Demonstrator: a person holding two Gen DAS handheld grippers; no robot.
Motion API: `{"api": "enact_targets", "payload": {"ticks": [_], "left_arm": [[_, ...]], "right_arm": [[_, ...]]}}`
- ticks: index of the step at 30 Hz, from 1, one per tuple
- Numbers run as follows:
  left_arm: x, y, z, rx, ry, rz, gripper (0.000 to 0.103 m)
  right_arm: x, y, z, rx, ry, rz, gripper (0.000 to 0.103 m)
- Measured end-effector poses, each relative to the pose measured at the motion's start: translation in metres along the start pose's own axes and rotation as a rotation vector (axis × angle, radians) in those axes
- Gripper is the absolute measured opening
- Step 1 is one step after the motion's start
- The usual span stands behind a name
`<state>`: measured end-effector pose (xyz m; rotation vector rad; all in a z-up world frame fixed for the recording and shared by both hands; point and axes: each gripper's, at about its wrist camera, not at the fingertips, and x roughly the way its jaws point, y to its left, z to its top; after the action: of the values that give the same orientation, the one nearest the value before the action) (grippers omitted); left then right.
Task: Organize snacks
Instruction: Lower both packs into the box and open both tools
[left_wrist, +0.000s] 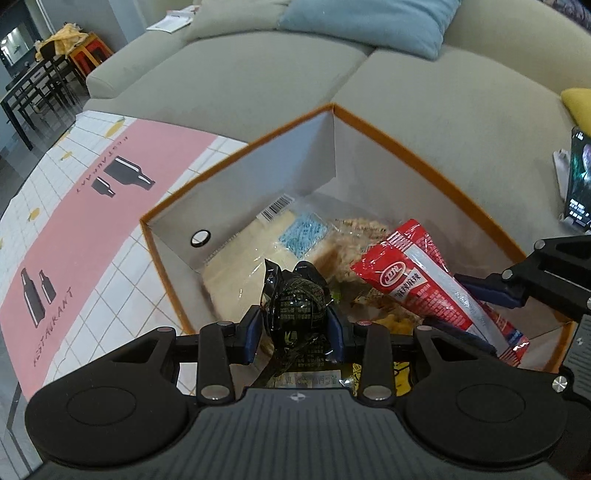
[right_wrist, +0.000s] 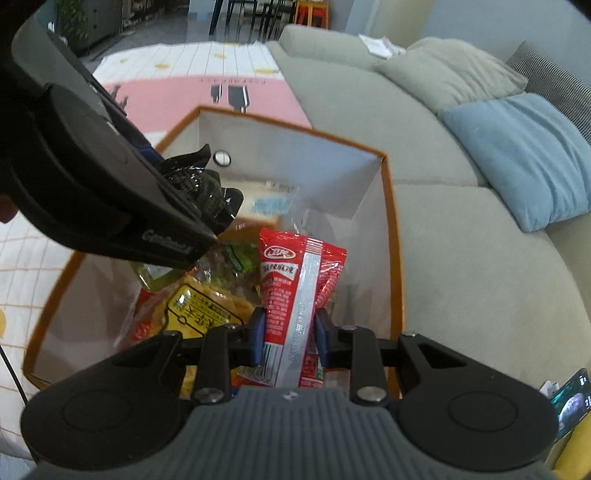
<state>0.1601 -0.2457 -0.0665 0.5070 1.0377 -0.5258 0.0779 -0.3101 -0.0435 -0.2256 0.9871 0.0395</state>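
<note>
An orange-rimmed box (left_wrist: 424, 162) with white inner walls sits on the grey sofa and holds several snack packets. My left gripper (left_wrist: 293, 328) is shut on a crumpled black snack packet (left_wrist: 295, 299), held over the box's near left part. My right gripper (right_wrist: 290, 339) is shut on a red snack packet (right_wrist: 295, 280), hanging inside the box near its right wall. The right wrist view also shows the black snack packet (right_wrist: 201, 188) sticking out of the left gripper (right_wrist: 199, 214). In the left wrist view the red snack packet (left_wrist: 413, 280) leans in from the right.
Pale packets, one with a blue patch (left_wrist: 303, 232), and a yellow packet (right_wrist: 199, 310) lie on the box floor. A pink and white mat (left_wrist: 74, 206) lies left of the box. A blue cushion (right_wrist: 517, 155) rests on the sofa, a phone (left_wrist: 580, 177) at right.
</note>
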Motion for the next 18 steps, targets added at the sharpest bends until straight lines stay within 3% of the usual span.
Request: {"api": "enact_targets", "payload": {"ticks": [8,13,18], "left_arm": [[0.023,-0.001,0.002,0.013,0.047,0.004,0.043],[0.022,0.005,0.002,-0.002,0.033,0.004,0.059],[0.008,0.013,0.003,-0.02,0.001,0.009,0.059]], "right_arm": [[0.02,-0.005,-0.001,-0.017,0.066,-0.009,0.029],[0.022,-0.007,0.001,-0.016,0.067,-0.002,0.036],[0.019,-0.003,0.003,-0.031,0.058,-0.013,0.041]]}}
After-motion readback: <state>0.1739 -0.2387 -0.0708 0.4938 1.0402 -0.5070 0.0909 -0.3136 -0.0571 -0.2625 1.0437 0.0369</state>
